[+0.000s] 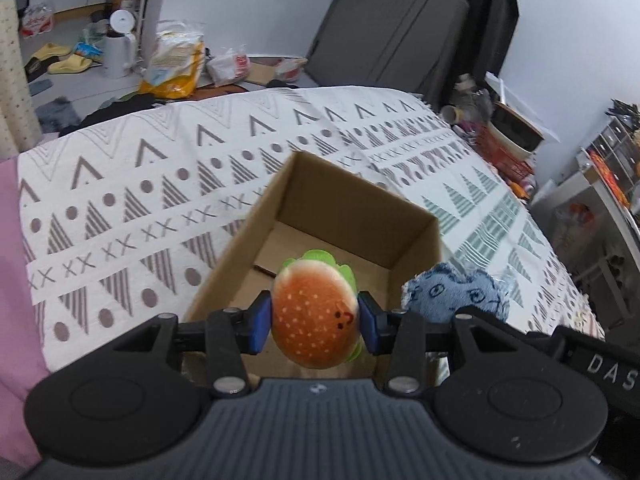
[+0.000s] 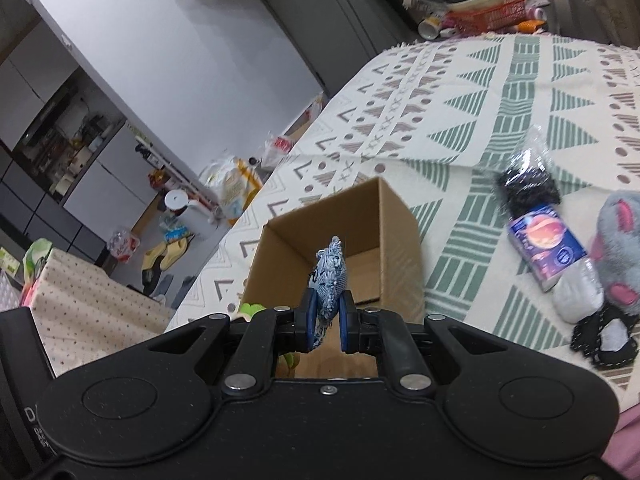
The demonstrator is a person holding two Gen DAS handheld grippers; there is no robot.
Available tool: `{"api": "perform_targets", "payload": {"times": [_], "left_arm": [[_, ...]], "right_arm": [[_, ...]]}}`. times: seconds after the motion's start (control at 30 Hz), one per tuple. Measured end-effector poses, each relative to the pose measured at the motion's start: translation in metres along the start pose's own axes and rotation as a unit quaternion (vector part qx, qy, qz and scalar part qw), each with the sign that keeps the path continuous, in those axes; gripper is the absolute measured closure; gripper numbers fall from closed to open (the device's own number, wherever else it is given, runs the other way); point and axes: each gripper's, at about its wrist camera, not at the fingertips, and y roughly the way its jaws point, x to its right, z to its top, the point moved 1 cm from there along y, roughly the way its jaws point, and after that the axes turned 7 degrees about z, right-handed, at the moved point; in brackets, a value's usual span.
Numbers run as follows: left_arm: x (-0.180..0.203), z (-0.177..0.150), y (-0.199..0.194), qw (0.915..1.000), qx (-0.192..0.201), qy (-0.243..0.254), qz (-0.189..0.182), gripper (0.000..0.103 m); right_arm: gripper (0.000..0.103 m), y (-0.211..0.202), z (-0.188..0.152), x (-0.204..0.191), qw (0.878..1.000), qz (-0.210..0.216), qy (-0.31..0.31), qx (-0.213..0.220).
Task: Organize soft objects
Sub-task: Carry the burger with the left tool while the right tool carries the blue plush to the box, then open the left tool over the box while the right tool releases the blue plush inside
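Item one: my left hand-held gripper (image 1: 315, 322), blue pads clamped on either side of a round plush hamburger toy with an orange seeded bun, a small stitched face and green felt lettuce (image 1: 315, 312). It hangs over the near end of an open brown cardboard box (image 1: 352, 208), clear of the box floor.

Item two: my right hand-held gripper (image 2: 327, 322), pads closed tight on a flat blue plush cushion with a dark printed pattern (image 2: 327, 280), held edge-on and upright above the same box (image 2: 396, 216). In the left wrist view this blue cushion (image 1: 456, 292) sits just right of the hamburger, at the box's near right corner.

Item three: the box stands on a bed under a white woven cover patterned with grey and green triangles, dots and crosses (image 1: 160, 184). As far as can be seen its floor is bare.

Item four, right of the box on the cover: a clear plastic packet with a purple and orange label and dark contents (image 2: 544, 240); just beyond it a grey plush toy with pink patches (image 2: 616, 256), partly cut off by the frame edge; near these a black-and-white soft item (image 2: 604, 338), possibly a sock, too blurred to be sure.

Item five: a sliver of green (image 2: 250, 308) shows left of my right gripper, the hamburger's lettuce.
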Motion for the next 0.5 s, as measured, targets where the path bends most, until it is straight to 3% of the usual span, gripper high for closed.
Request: {"api": "perform_targets", "payload": {"times": [0.13, 0.3, 0.37, 0.43, 0.5], "left_arm": [[-0.003, 0.002, 0.003, 0.9997, -0.005, -0.003, 0.022, 0.054], [-0.004, 0.005, 0.004, 0.9993, -0.004, -0.014, 0.035, 0.037], [-0.003, 0.006, 0.002, 0.9992, 0.0, -0.018, 0.037, 0.03], [-0.002, 0.006, 0.0, 0.9991, 0.003, -0.02, 0.037, 0.027], [0.001, 0.006, -0.001, 0.9991, 0.003, -0.019, 0.037, 0.026]], "right_arm": [[0.088, 0.007, -0.004, -0.002, 1.0, 0.005, 0.001, -0.019], [0.086, 0.005, -0.004, 0.0, 1.0, 0.003, 0.001, -0.031], [0.08, 0.0, -0.002, 0.003, 0.999, 0.004, 0.007, -0.032], [0.067, -0.008, 0.001, 0.006, 1.0, 0.003, 0.012, -0.025], [0.063, -0.018, 0.003, 0.01, 1.0, -0.003, 0.01, -0.016]]}}
